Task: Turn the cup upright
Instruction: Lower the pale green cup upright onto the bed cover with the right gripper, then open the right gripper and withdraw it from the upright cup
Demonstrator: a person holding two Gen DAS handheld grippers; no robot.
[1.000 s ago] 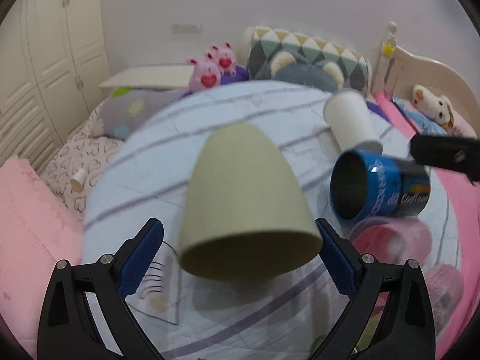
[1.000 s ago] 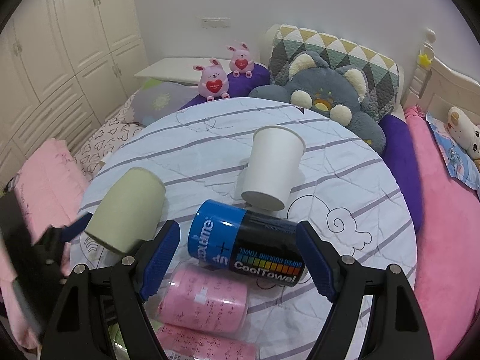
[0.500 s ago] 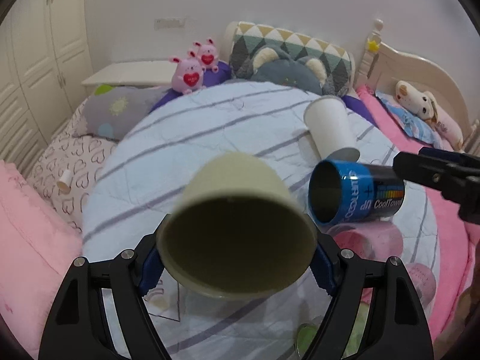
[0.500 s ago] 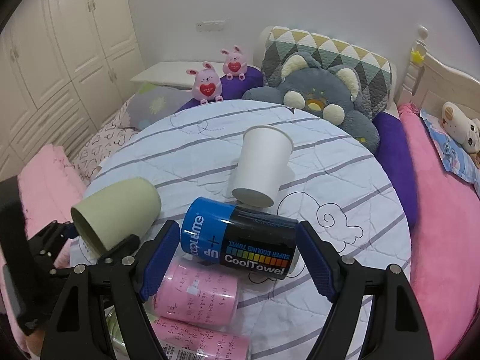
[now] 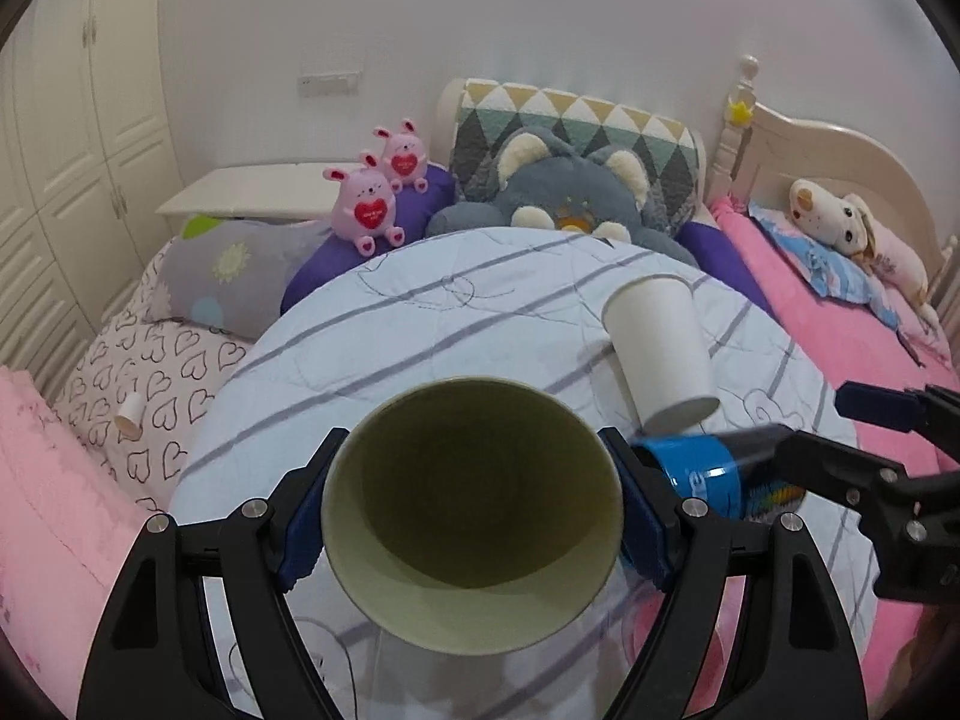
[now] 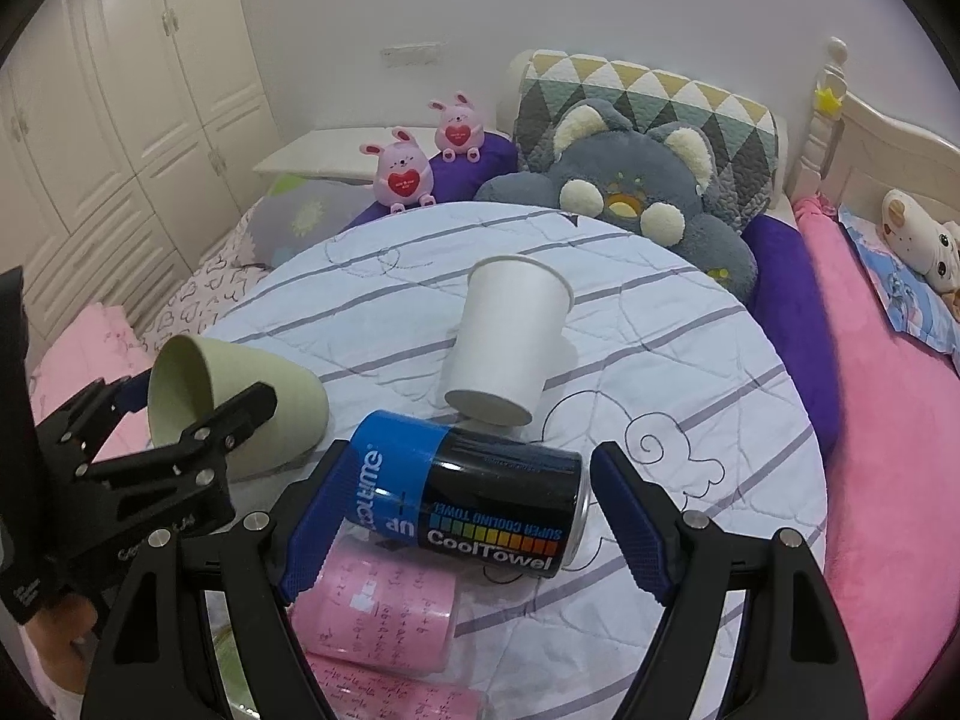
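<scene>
- Gripping the green cup [image 5: 474, 516] at lower centre, the left gripper [image 5: 474, 510] is clamping both fingers on its sides.
- Tilting mouth-up, the cup is not yet standing.
- Hovering with fingers apart, the right gripper [image 6: 474, 516] is straddling the blue can [image 6: 468, 492].

The green cup [image 5: 474, 516] is hiding the table between the fingers. The picture's edge is cutting off the pink roll [image 6: 396, 702].

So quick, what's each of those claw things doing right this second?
Left gripper: closed on the green cup, its mouth facing the camera.
Right gripper: open, empty, either side of the blue can.
</scene>
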